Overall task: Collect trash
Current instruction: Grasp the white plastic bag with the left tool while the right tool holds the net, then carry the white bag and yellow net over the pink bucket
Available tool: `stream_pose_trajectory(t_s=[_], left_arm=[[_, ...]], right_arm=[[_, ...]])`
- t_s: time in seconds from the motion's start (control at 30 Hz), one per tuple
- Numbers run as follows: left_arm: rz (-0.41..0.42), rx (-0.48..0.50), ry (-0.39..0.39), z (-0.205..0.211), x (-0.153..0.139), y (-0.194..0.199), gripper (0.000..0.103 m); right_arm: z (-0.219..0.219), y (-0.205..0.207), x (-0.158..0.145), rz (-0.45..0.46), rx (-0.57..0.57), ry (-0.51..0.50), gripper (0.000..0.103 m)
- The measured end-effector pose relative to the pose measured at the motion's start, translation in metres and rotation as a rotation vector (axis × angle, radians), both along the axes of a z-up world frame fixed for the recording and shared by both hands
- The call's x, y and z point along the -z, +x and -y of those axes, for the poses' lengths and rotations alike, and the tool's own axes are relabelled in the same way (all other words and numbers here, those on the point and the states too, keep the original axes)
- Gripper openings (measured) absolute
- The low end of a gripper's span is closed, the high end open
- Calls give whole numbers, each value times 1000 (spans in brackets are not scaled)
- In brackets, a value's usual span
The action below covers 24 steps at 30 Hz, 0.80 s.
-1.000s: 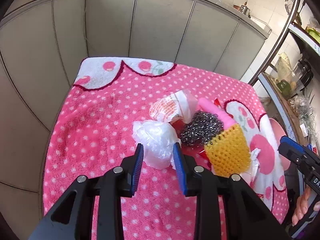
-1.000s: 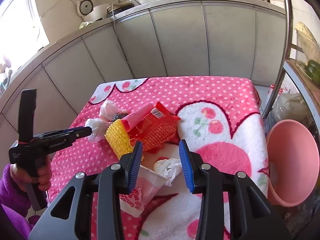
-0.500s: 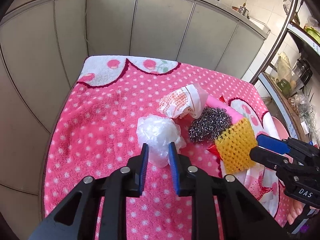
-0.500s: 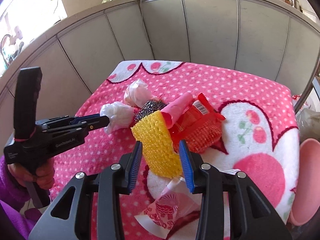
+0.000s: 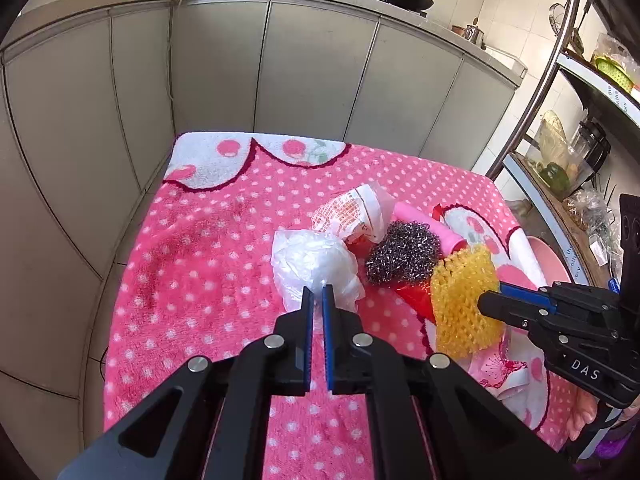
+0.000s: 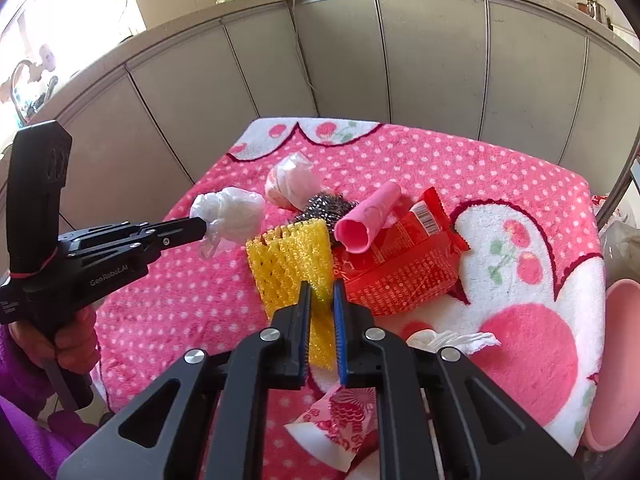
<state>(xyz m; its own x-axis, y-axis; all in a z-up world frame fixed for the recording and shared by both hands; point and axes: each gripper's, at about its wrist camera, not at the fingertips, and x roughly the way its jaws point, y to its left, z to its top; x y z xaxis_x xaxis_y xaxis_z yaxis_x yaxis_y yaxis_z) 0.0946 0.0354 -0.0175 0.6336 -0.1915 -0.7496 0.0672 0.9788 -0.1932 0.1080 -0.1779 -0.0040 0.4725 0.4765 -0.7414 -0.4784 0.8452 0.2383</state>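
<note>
One pink tube [image 6: 370, 216], mouth camera-ward

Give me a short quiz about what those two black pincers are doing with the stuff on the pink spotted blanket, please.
1. True or false: the left gripper is shut on the clear plastic bag.
2. What has the right gripper closed on?
A. the steel wool scourer
B. the yellow mesh sponge
C. the red snack wrapper
3. Which thing lies partly on top of the red snack wrapper: the pink tube or the white tissue?

Key:
1. True; its jaws have just been closing and now pinch the bag.
2. B; the jaws have just been closing with the sponge between them.
3. The pink tube.
</note>
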Motion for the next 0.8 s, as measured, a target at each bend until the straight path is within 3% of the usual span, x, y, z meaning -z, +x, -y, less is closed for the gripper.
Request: stream_pose_trajectory(t_s=[0.8], left_arm=[[128,60,5,25,-54,-33,4]], right_arm=[[52,-31,-43,97,100,126,11]])
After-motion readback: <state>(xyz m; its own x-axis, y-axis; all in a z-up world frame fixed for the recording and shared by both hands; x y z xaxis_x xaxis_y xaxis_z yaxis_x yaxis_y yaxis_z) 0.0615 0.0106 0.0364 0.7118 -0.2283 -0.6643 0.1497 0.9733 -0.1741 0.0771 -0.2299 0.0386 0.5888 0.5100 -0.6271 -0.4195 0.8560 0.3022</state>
